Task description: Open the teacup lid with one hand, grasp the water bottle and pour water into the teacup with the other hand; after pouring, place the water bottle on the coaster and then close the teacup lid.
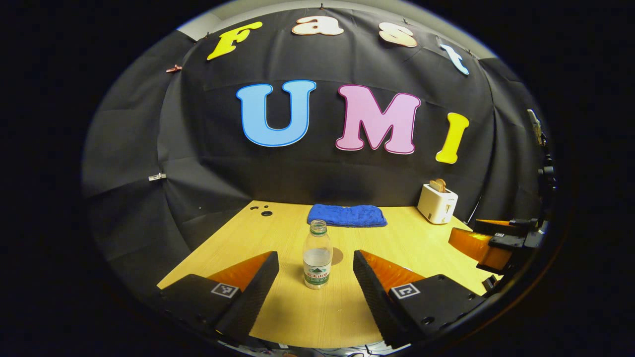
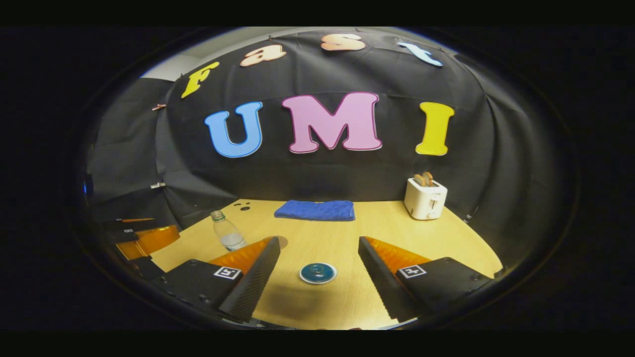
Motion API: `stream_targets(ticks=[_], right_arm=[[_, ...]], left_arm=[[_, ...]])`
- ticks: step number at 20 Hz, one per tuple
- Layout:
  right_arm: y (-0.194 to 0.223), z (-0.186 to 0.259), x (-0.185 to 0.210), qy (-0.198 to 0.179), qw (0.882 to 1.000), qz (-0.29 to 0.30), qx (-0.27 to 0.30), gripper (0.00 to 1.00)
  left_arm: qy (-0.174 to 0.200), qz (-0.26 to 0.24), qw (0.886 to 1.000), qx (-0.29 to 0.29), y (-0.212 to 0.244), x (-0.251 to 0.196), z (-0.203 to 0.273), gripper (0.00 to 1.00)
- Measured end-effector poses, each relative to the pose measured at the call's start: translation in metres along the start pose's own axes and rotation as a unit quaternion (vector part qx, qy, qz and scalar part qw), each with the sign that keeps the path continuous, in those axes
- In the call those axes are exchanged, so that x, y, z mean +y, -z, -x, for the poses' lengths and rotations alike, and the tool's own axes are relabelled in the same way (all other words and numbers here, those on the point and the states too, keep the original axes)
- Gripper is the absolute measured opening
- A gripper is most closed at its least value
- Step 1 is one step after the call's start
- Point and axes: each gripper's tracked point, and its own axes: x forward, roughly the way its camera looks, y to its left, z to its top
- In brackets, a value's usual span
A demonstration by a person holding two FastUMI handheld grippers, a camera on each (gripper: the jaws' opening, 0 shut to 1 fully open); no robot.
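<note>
Water bottle (image 1: 317,255) upright between spread left gripper (image 1: 315,270) fingers, untouched

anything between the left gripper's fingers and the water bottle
No. In the left gripper view, the left gripper is open with the water bottle standing upright just ahead between its fingers; only bare table lies there.
</note>
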Motion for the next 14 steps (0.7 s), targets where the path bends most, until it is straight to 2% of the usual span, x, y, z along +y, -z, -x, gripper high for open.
stream_targets(ticks=[8,14], right_arm=[[0.022,-0.026,0.012,-0.001,1.000,0.011,0.005,0.98],[0.071,-0.078,0.006,0.005,1.000,0.021,0.007,0.99]], left_arm=[[0.008,-0.015,1.000,0.004,0.005,0.009,-0.005,0.95],[0.020,-0.019,0.999,0.033,0.066,0.002,-0.023,0.95]])
